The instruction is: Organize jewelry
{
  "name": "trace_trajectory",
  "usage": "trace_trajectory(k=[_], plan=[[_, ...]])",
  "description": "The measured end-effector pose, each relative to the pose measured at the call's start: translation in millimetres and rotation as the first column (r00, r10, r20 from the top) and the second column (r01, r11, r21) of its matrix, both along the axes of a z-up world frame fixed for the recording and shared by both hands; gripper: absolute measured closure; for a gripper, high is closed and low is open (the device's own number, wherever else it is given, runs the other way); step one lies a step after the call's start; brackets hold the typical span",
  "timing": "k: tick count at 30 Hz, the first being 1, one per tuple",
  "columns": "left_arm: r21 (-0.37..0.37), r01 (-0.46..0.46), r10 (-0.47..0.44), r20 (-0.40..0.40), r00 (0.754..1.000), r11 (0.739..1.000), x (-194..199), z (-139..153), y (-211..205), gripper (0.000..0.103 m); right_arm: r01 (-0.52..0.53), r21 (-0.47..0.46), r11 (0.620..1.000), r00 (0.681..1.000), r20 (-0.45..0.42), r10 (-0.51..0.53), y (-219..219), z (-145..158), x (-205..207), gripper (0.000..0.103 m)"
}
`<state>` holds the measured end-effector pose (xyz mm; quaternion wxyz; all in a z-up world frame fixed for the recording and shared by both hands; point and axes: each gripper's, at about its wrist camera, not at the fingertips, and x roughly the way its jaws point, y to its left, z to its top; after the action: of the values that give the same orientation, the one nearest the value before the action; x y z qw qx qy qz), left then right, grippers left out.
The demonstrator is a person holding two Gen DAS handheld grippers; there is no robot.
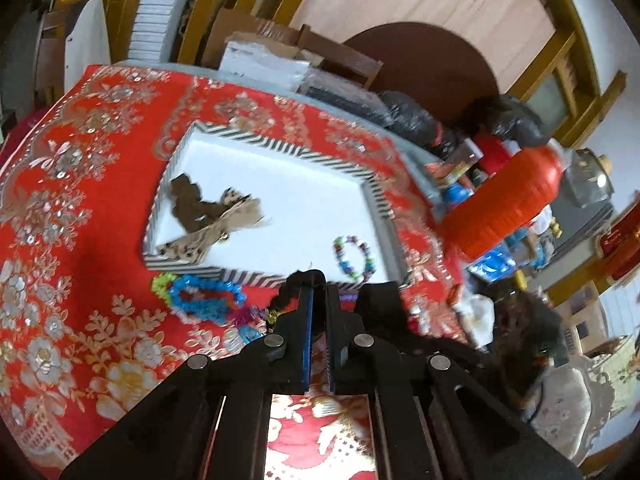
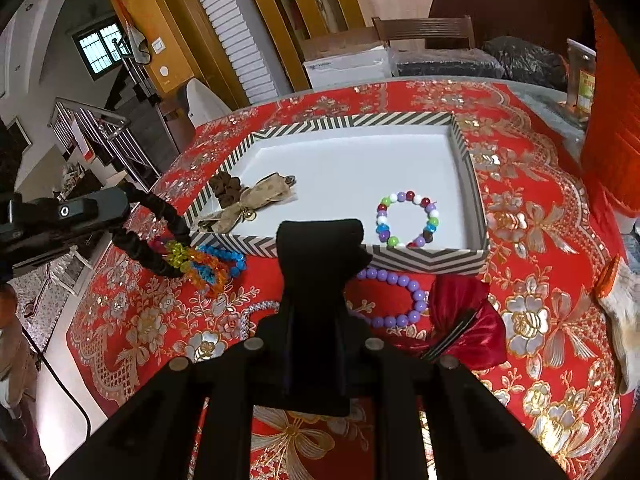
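Left gripper, jaws pinched on a black scrunchie hanging at 9 o'clock of the striped tray; bead bracelets appear snagged. Right gripper: jaws narrow, empty. Risk: the snagged bracelets drop outside the tray.

home, likely | staircase; chair; red embroidered tablecloth
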<state>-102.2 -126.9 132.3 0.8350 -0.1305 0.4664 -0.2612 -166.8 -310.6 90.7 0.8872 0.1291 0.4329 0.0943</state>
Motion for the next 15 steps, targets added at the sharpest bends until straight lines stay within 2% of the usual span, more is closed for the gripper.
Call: trace_trajectory(k=[5,6,9,10,11,13,15], plan=[[0.001,-0.006,0.007,-0.057,0.998,1.000,-2.9,-21.6,10.2,0.092,-0.016,-0.011,1.000,1.000,-0.010,0.016,4.9,-2.5,-0.3,0.086],[0.017,-0.016,0.017,-0.066,0.998,1.000,-2.8,-27.8,14.0,0.092,-0.019,-0.016,1.000,1.000,-0.014,0.019,6.0,-3.3,-0.2,0.086],[0.134,-0.061,0.075,-0.104,0.992,0.989,3.5,-53.6,28.4,0.091,-0.025,-0.022,0.999,1.000,-0.016,0.024,8.2,-4.5,0.3,0.086],[0.148,-0.071,0.091,-0.130,0.987,0.986,6.0,-61.8,33.7,0.085,-0.025,-0.021,0.999,1.000,-0.018,0.024,8.5,-5.0,0.9,0.086],[0.142,-0.076,0.099,-0.163,0.982,0.987,8.2,-69.7,40.2,0.076,-0.025,-0.019,1.000,1.000,-0.019,0.024,8.9,-5.6,1.6,0.086],[0.123,-0.091,0.113,-0.188,0.976,0.988,8.1,-74.3,48.1,0.069,-0.025,-0.018,1.000,0.999,-0.022,0.025,9.4,-7.0,3.3,0.086],[0.125,-0.098,0.117,-0.158,0.980,0.987,4.3,-67.4,50.5,0.069,-0.027,-0.018,0.999,0.999,-0.028,0.026,10.2,-8.4,4.7,0.086]])
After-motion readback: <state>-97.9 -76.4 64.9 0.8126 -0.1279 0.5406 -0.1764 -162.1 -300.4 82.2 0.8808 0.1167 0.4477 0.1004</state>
